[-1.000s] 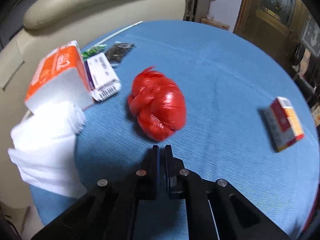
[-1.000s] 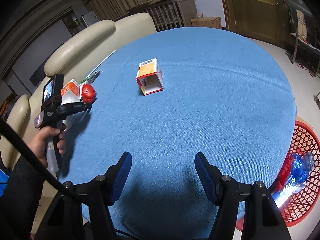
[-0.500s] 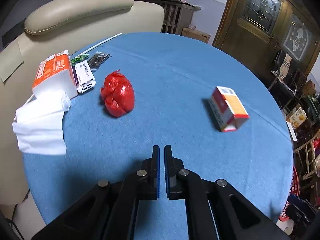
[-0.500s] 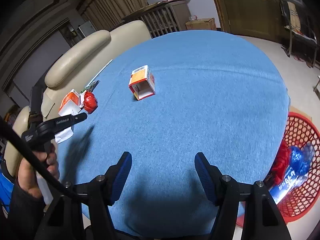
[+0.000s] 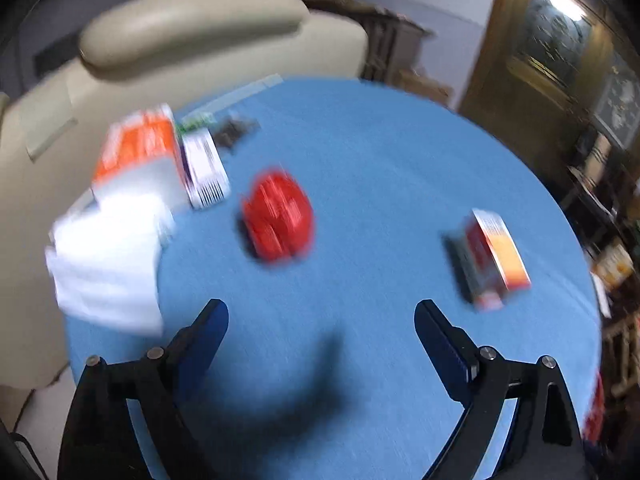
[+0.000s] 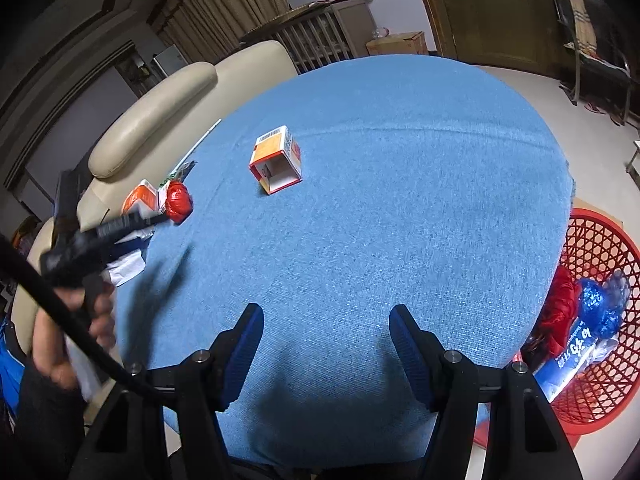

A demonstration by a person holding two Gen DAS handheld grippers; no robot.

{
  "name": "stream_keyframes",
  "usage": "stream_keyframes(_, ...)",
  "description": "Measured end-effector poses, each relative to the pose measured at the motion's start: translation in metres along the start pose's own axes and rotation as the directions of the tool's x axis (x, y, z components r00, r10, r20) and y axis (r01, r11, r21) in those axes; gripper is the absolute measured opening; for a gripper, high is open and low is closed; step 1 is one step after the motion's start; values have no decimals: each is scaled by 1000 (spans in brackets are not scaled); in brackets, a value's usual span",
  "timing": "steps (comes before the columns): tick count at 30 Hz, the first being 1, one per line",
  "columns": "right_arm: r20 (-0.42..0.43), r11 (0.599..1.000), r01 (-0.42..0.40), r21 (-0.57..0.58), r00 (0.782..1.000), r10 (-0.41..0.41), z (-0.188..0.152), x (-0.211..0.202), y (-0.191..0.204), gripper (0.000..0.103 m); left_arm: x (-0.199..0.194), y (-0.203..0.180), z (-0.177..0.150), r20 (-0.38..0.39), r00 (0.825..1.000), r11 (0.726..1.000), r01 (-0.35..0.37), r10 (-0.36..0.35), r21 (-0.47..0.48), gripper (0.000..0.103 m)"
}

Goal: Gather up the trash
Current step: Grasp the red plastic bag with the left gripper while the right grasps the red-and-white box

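The left claw (image 5: 320,320) has just been opening and stands spread wide with nothing between its jaws, above the blue counter (image 5: 380,160). The red crumpled bag (image 5: 278,224) lies ahead of it. The right claw (image 6: 326,336) hangs half spread, empty; the open carton (image 6: 276,164) lies beyond.

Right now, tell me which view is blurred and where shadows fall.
Left wrist view: motion-blurred; the red bag and carton smear; a dark shadow lies on the tablecloth between the fingers. Right wrist view: mostly sharp, shadow near its gripper.
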State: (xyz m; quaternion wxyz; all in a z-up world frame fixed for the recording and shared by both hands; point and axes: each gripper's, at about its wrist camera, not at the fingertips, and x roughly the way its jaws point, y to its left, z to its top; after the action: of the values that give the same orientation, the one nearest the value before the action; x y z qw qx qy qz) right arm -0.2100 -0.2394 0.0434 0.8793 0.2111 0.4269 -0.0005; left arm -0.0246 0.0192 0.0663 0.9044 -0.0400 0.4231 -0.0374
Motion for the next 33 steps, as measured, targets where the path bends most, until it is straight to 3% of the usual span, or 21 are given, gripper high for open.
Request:
stream_keyframes(2, -7, 1000, 3, -4, 1000, -3, 0, 3, 2, 69, 15, 2, 17, 10, 999, 999, -33, 33, -11, 94)
stream_keyframes(6, -15, 1000, 18, -20, 1000, -18, 2, 8, 5, 69, 62, 8, 39, -55, 996, 996, -76, 74, -37, 94)
stream_keyframes(7, -20, 1000, 25, -18, 999, -25, 4, 11, 5, 69, 70, 9, 40, -70, 994, 996, -81, 78, -39, 90)
stream_keyframes(8, -23, 999, 30, -16, 999, -31, 6, 14, 4, 69, 80, 11, 39, -90, 994, 996, -73, 69, -42, 81)
stream_keyframes(9, -25, 999, 35, -16, 999, -35, 9, 16, 4, 69, 89, 12, 38, -116, 991, 997, -67, 62, -39, 45)
stream_keyframes(10, -26, 999, 39, -18, 999, -39, 11, 19, 4, 69, 92, 12, 36, -133, 990, 997, -60, 55, -39, 43)
stream_keyframes(13, -28, 998, 48, -31, 998, -49, 23, 28, 8, 69, 83, 5, 27, -99, 995, 999, -27, 29, 21, 40)
stream_keyframes(20, 19, 994, 41, -100, 999, -40, 87, 73, 33, 69, 39, 3, -15, -110, 991, 997, 72, -70, 8, 40)
stream_keyframes(26, 50, 985, 25, -171, 999, -16, 134, 116, 76, 69, 19, -4, -43, -136, 985, 994, 109, -106, 17, 40)
stream_keyframes(30, 35, 975, 88, -204, 996, -83, 147, 153, 90, 69, 16, -5, -47, -137, 986, 994, 105, -99, 36, 40)
stream_keyframes(33, -32, 974, 103, -203, 993, -112, 149, 178, 87, 64, 13, -5, -46, -136, 985, 994, 107, -102, 31, 40)
